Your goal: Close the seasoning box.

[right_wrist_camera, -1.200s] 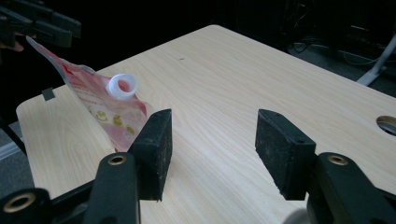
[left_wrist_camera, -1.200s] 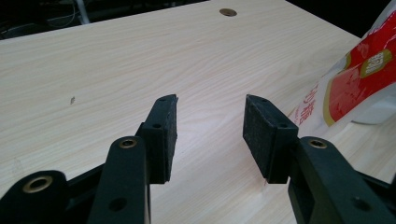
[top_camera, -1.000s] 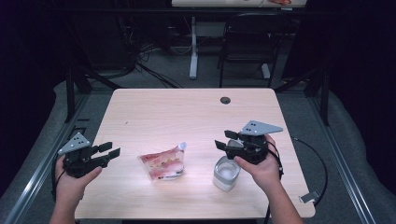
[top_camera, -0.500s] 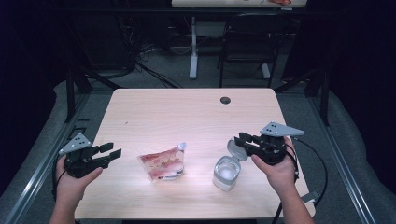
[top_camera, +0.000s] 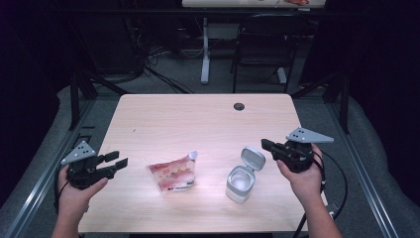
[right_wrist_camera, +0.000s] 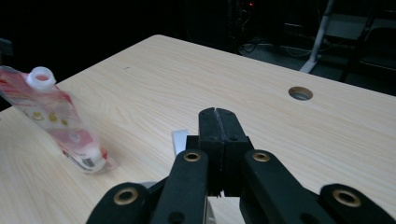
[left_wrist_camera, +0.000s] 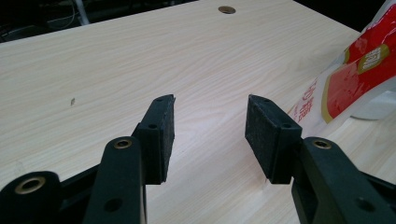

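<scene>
Now the right gripper (top_camera: 268, 146) has just closed its jaws on nothing, beside the open jar's (top_camera: 241, 182) flipped lid. Beyond its tips lies the red pouch (top_camera: 173, 173), just ahead of the open left gripper (top_camera: 117, 159); pinch it below the spout (top_camera: 193, 155).

Room dim, surroundings near black; light falls from above onto table (top_camera: 198, 119), brightest patch near front middle. Mild glare on clear container (top_camera: 241, 179) and pouch (top_camera: 172, 174). High view soft, grainy. Gripper views: near fingers (left_wrist_camera: 161, 135) slightly blurred, table grain sharper, background lost in dark.
</scene>
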`<state>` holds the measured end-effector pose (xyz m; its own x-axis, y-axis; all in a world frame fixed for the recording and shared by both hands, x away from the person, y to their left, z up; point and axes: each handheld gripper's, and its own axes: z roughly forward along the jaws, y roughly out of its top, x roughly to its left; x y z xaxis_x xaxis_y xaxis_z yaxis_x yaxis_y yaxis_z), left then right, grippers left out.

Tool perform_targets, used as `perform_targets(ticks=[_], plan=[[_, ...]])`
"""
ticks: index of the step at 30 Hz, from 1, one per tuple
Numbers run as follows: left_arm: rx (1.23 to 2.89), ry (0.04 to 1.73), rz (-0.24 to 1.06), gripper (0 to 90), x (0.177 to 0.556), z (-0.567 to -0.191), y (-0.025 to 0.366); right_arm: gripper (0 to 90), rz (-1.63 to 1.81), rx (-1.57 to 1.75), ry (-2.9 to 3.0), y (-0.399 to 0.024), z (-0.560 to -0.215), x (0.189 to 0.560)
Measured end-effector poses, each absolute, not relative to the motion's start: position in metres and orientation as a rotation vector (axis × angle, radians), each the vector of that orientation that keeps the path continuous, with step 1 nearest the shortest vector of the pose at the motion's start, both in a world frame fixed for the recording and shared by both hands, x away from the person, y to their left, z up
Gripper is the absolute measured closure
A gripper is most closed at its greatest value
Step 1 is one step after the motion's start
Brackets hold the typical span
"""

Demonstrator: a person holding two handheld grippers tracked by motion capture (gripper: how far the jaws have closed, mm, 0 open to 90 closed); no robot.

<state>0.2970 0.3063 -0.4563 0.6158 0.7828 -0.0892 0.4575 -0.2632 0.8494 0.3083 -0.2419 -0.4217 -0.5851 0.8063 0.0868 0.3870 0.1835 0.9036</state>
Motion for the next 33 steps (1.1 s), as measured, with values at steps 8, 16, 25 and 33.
perform_targets(ticks=[8, 16, 25, 33], plan=[[1.908, 0.995, 0.439, 52.6, 0.297, -0.457, 0.307, 90.0, 1.353, 1.150, 2.044, -0.248, -0.423, 0.314], [1.911, 0.996, 0.439, 52.6, 0.297, -0.457, 0.307, 90.0, 1.335, 1.182, 2.040, -0.252, -0.430, 0.318], [1.924, 0.997, 0.441, 52.6, 0.298, -0.459, 0.307, 90.0, 1.310, 1.205, 2.049, -0.254, -0.439, 0.320], [1.927, 1.003, 0.441, 52.5, 0.298, -0.459, 0.307, 90.0, 1.296, 1.227, 2.063, -0.255, -0.449, 0.322]])
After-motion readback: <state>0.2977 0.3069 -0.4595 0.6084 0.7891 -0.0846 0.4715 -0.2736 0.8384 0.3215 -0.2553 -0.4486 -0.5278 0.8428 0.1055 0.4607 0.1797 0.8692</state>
